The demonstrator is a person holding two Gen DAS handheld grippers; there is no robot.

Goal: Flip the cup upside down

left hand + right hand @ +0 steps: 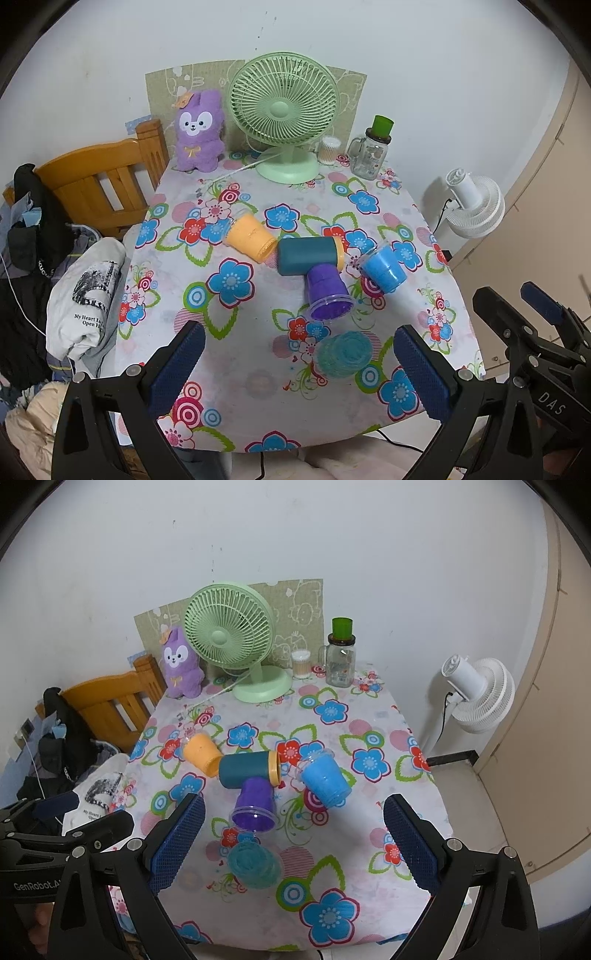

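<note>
Several cups lie on their sides on the floral tablecloth (pixel 236 347): an orange cup (pixel 250 237) (pixel 202 755), a dark teal cup with a yellow rim (pixel 310 255) (pixel 249 770), a purple cup (pixel 328 293) (pixel 255 805) and a blue cup (pixel 382 269) (pixel 327 781). A clear teal cup (pixel 343 353) (pixel 254 863) stands nearest the front edge. My left gripper (pixel 299 373) is open and empty above the front edge, the teal cup between its fingers in view. My right gripper (pixel 293 843) is open and empty above the front, and also shows at the right of the left wrist view (pixel 517 306).
At the back stand a green desk fan (pixel 284 114) (pixel 236 642), a purple plush (pixel 199 131), a cotton swab jar (pixel 328 150) and a glass mug with a green cup on top (pixel 371 151). A wooden chair (pixel 99 181) with clothes is left; a white fan (pixel 476 206) right.
</note>
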